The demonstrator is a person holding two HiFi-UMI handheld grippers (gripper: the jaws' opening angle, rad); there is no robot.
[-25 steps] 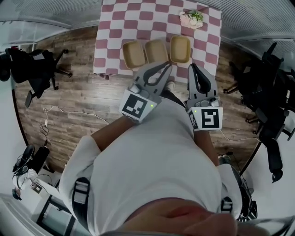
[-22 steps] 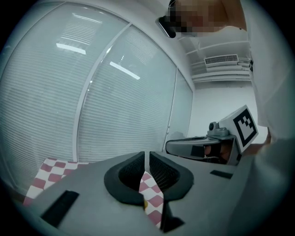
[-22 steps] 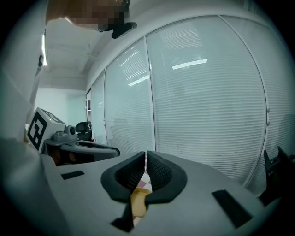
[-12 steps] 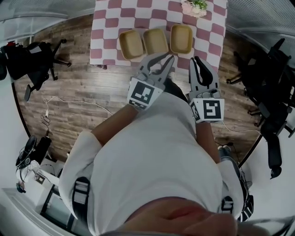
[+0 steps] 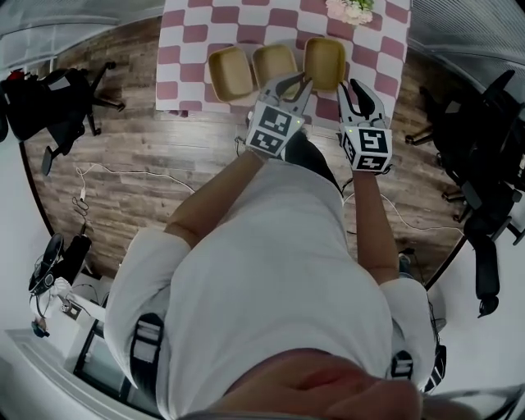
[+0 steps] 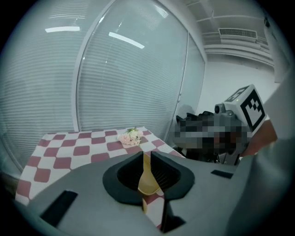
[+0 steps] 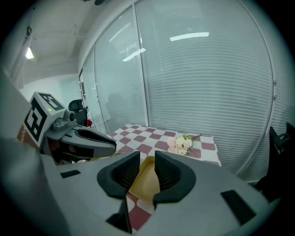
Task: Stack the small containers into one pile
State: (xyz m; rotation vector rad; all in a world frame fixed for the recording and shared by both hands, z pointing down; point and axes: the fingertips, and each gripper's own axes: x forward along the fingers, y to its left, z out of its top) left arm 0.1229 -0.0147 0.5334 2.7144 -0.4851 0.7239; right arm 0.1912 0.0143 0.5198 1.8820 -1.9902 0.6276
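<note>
Three small containers sit unstacked in a row along the near edge of the worktop (image 5: 197,49).

Head view: left container (image 5: 230,72), middle container (image 5: 273,64) and right container (image 5: 325,62) lie side by side at my 12 o'clock, with the flowers (image 5: 349,8) beyond them at 1 o'clock. The left gripper (image 5: 294,84) reaches the worktop edge between the middle and right containers. The right gripper (image 5: 358,92) stands just at 4 o'clock of the right container.

Left gripper view: the left gripper (image 6: 146,159) has its jaws at a narrow slit with nothing clamped. A tan container (image 6: 148,182) shows through the gap, and the flowers (image 6: 130,137) sit at 11 o'clock.

Right gripper view: the right gripper (image 7: 147,168) has its jaws a little wider, also empty. A tan container (image 7: 146,182) lies beyond them, and the flowers (image 7: 180,144) sit at 1 o'clock.

Handling assessment: I judge the containers light, thin-walled and somewhat flexible, apt to slide on the cloth. One side wall at the rim is the sound place to pinch, with modest pressure.

Change noted: a second ago both grippers hung over the floor short of the worktop. They have since advanced to its edge, while the containers have not moved.
</note>
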